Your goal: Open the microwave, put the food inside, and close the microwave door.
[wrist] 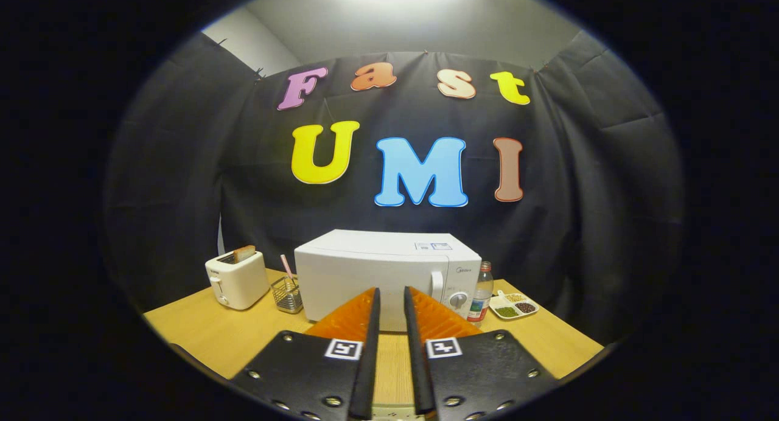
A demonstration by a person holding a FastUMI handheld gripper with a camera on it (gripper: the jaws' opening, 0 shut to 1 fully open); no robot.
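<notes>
A white microwave stands on the wooden table with its door closed. Its vertical handle and a round knob sit at the right of its front. My gripper hangs above the table's near part, a short way before the microwave's front and pointing at the door left of the handle. The fingers stand close together with only a narrow slit between them and hold nothing.
Left of the microwave are a white toaster with a slice of bread in it and a small wire basket holding a straw. To its right stand a bottle and a white divided dish of beans.
</notes>
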